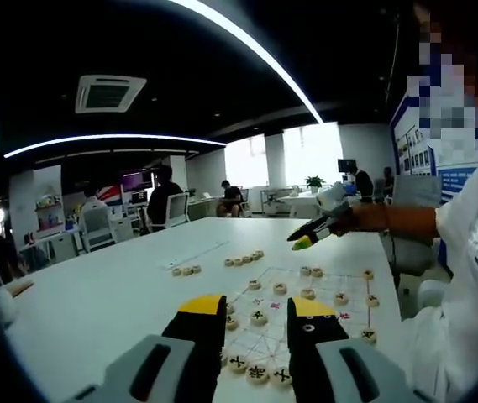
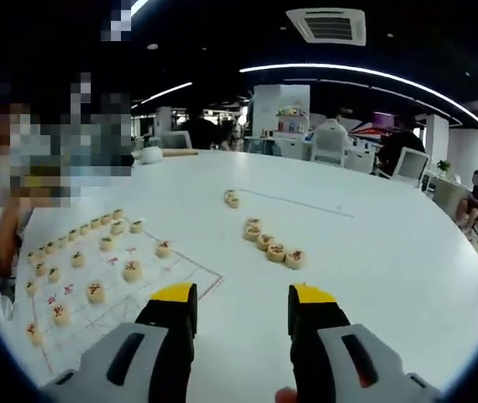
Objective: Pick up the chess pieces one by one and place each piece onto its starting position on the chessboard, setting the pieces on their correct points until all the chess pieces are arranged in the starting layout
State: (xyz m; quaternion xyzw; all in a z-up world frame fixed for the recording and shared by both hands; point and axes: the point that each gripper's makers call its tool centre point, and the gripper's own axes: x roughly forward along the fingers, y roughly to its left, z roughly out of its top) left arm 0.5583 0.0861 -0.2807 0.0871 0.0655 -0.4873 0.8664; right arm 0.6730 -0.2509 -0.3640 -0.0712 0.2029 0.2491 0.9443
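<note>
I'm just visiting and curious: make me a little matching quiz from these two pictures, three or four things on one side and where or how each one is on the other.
Things:
1. left tongs
2. right tongs
3. row of loose chess pieces
4. chessboard

States or places:
A. lying on the bare white table, off the board
B. open, over the board's near edge with pieces below
C. printed with red lines, already carrying many pieces
D. open and empty, over bare table beside the board's corner

Pairs: 1-B, 2-D, 3-A, 4-C
</note>
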